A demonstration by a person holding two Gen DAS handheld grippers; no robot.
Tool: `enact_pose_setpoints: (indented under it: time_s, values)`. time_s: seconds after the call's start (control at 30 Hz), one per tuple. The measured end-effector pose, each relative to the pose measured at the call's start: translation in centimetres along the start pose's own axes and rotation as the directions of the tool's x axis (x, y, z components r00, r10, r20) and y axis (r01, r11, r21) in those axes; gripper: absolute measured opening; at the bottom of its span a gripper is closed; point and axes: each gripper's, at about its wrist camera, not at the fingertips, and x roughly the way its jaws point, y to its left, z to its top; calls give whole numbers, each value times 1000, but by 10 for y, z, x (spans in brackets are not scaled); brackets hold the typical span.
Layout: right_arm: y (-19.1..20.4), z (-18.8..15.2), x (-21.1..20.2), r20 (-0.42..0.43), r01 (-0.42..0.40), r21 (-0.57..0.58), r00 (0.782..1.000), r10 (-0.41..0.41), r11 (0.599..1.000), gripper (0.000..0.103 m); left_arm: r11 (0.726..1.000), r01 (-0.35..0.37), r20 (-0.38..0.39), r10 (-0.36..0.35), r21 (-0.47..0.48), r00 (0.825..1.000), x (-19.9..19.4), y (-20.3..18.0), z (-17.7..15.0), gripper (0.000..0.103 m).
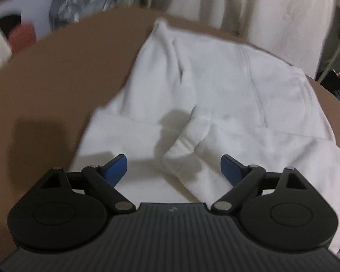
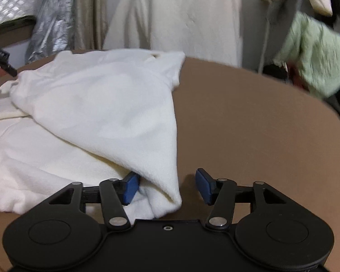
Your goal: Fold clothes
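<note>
While we hold our left claw (image 1: 171,170) low over the white garment (image 1: 215,104), its two blue pads (image 1: 115,168) are spread wide apart and pinch nothing. A folded bit of white cloth lies between them. Our right claw (image 2: 167,187) is spread wide too. A soft folded corner of the same white garment (image 2: 102,104) pokes in between its pads (image 2: 131,187), next to the left one, but the pads are not squeezing it. The garment lies rumpled on the brown table (image 2: 249,117). Past the table we see pale hanging cloth (image 2: 170,11), something shiny and silver (image 2: 49,29), and a light green cloth (image 2: 317,54) off to the right.
</note>
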Motion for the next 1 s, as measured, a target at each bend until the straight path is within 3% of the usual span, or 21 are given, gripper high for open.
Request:
enact_pose_setpoints:
  time_s: [0.07, 0.1, 0.17, 0.2, 0.27, 0.33, 0.37, 0.43, 0.53, 0.6, 0.67, 0.73, 0.83, 0.9, 1.0]
  values:
    - [-6, -1, 3, -15, -7, 59, 1000, 8, 998, 65, 994, 36, -72, -44, -106, 996, 20, 10, -5, 94]
    - [-9, 0, 3, -19, -11, 85, 1000, 13, 996, 66, 990, 62, -35, -67, -123, 997, 24, 13, -12, 102]
    - [-5, 1, 4, -26, 5, 92, 1000, -3, 996, 66, 993, 89, 43, -86, -79, 995, 27, 7, -21, 103]
    - [-1, 1, 4, -29, 18, 87, 999, -15, 996, 66, 996, 87, 45, -85, -36, 995, 29, 1, -20, 101]
    - [6, 1, 4, -28, 48, 70, 999, -46, 996, 69, 992, 114, 42, -116, 62, 992, 27, -13, -13, 71]
    - [14, -3, 3, -3, 93, 29, 996, -93, 995, 82, 986, 147, 43, -151, 82, 988, 20, -18, -5, 13]
    - [19, -6, 2, 10, 116, 9, 993, -116, 993, 85, 984, 172, 62, -175, 44, 983, 14, -17, -1, 10]
    - [25, -9, 1, 29, 152, -14, 988, -152, 988, 87, 982, 185, 122, -186, 19, 975, 0, -16, 4, 7]
    - [27, -6, -3, 43, 182, -7, 982, -181, 983, 87, 981, 182, 225, -192, 64, 955, -32, -22, 3, 6]
    - [32, -4, -6, 68, 218, -26, 974, -216, 976, 86, 967, 224, 278, -251, 122, 927, -54, -26, 0, 5]
    - [32, -1, -10, 88, 250, -13, 965, -248, 968, 86, 936, 259, 335, -329, 237, 883, -84, -33, -6, 5]
    - [18, 1, -16, 85, 269, 99, 957, -277, 958, 86, 925, 210, 382, -326, 316, 865, -101, -38, -8, 5]
    - [-3, 4, -25, 75, 290, 265, 945, -319, 920, 86, 913, 284, 377, -383, 294, 843, -112, -33, 1, 5]
    - [-17, 7, -31, 64, 299, 371, 936, -345, 879, 85, 897, 326, 393, -427, 300, 814, -121, -33, 5, 5]
    - [-22, 8, -33, 30, 308, 451, 933, -360, 838, 85, 869, 330, 431, -474, 369, 768, -138, -37, -2, 4]
